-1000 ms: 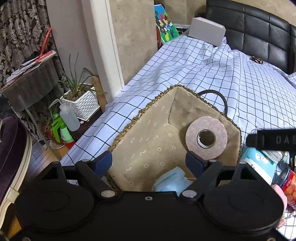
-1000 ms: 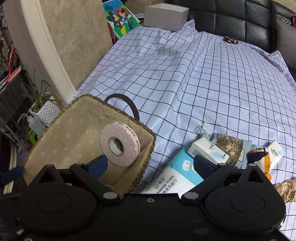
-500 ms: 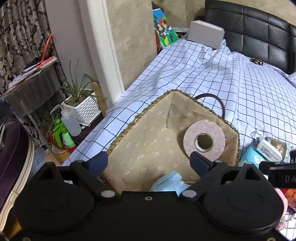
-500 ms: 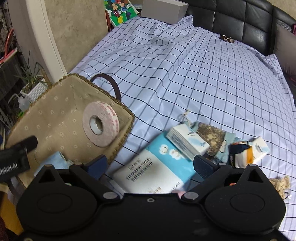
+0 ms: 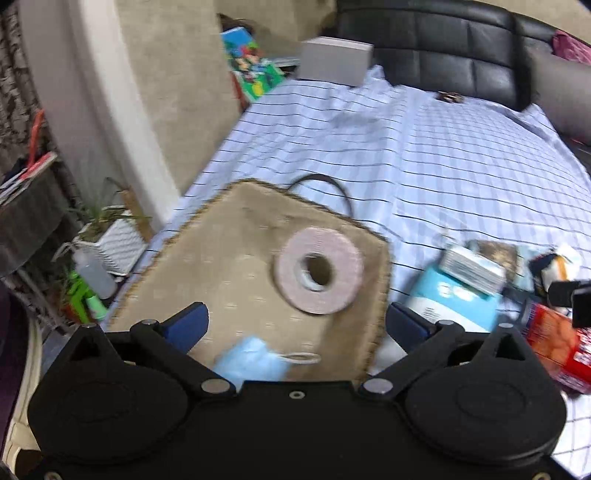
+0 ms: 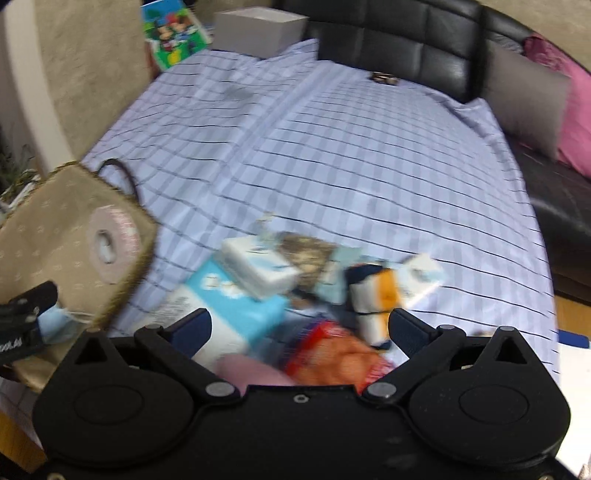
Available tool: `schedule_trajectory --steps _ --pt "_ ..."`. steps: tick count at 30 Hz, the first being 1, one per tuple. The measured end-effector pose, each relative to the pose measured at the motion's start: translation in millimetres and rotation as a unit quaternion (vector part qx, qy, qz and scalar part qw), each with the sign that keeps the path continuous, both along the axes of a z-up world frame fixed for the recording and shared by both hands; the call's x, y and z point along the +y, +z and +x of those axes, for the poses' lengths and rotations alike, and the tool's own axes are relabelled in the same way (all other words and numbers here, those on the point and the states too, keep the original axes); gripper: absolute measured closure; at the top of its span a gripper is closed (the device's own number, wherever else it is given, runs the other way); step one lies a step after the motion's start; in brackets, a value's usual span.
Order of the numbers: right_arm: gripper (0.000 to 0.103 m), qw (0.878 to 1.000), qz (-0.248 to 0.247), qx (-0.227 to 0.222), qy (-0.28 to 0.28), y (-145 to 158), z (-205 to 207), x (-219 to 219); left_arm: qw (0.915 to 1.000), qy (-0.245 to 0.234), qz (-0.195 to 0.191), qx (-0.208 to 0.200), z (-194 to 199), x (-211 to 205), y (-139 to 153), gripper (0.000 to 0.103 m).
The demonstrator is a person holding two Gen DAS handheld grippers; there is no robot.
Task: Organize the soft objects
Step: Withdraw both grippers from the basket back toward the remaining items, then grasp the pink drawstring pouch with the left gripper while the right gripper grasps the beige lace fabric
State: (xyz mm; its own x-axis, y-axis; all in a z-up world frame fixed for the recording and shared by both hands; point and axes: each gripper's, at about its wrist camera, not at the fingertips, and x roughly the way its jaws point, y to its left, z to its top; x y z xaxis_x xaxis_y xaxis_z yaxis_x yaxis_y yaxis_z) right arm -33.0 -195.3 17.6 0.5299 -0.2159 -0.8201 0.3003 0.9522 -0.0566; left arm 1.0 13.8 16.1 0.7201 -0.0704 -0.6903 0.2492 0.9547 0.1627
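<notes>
A beige fabric basket (image 5: 229, 258) lies on the checked bed sheet, with a toilet paper roll (image 5: 319, 275) and a light blue face mask (image 5: 251, 358) inside. My left gripper (image 5: 295, 325) is open and empty above the basket. My right gripper (image 6: 297, 330) is open and empty above a pile to the basket's right: a blue paper towel pack (image 6: 236, 306), a tissue pack (image 6: 258, 267), a red-orange snack bag (image 6: 332, 356), a pink soft item (image 6: 251, 371) and a navy-orange plush (image 6: 373, 295). The basket also shows in the right wrist view (image 6: 48, 254).
A white box (image 5: 334, 62) and a cartoon picture book (image 5: 255, 74) stand at the head of the bed by the black headboard (image 6: 388, 33). Grey and pink pillows (image 6: 535, 96) lie at the right. A potted plant (image 5: 110, 229) and spray bottles stand on the floor to the left.
Both grippers have swung right, with motion blur. The pile of soft items has come under the right gripper. The basket has shifted left in both views.
</notes>
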Motion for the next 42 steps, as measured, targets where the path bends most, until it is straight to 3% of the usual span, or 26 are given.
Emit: schedule_trajectory --steps 8,20,28,35,38,40,42 --pt "0.001 0.996 0.013 0.022 -0.083 -15 -28 -75 0.9966 -0.077 0.005 0.03 -18 -46 -16 0.003" --pt "0.002 0.985 -0.014 0.05 -0.163 -43 -64 -142 0.9763 -0.185 0.011 0.111 -51 -103 -54 0.004" --pt "0.004 0.976 -0.01 0.066 -0.209 -63 -72 -174 0.9681 -0.205 0.015 0.144 -57 -127 -73 0.004" --pt "0.004 0.975 0.0 0.057 -0.214 -81 -51 -182 0.9673 -0.195 0.014 0.161 -52 -145 -88 0.007" --pt "0.004 0.975 -0.006 0.074 -0.21 -92 -39 -179 0.9684 -0.192 0.016 0.158 -52 -151 -94 0.008" --pt "0.004 0.974 0.001 0.087 -0.211 -99 -33 -179 0.9693 -0.196 0.018 0.148 -54 -153 -94 0.015" --pt "0.005 0.971 0.004 0.105 -0.213 -108 -29 -179 0.9693 -0.197 0.021 0.146 -54 -154 -94 0.037"
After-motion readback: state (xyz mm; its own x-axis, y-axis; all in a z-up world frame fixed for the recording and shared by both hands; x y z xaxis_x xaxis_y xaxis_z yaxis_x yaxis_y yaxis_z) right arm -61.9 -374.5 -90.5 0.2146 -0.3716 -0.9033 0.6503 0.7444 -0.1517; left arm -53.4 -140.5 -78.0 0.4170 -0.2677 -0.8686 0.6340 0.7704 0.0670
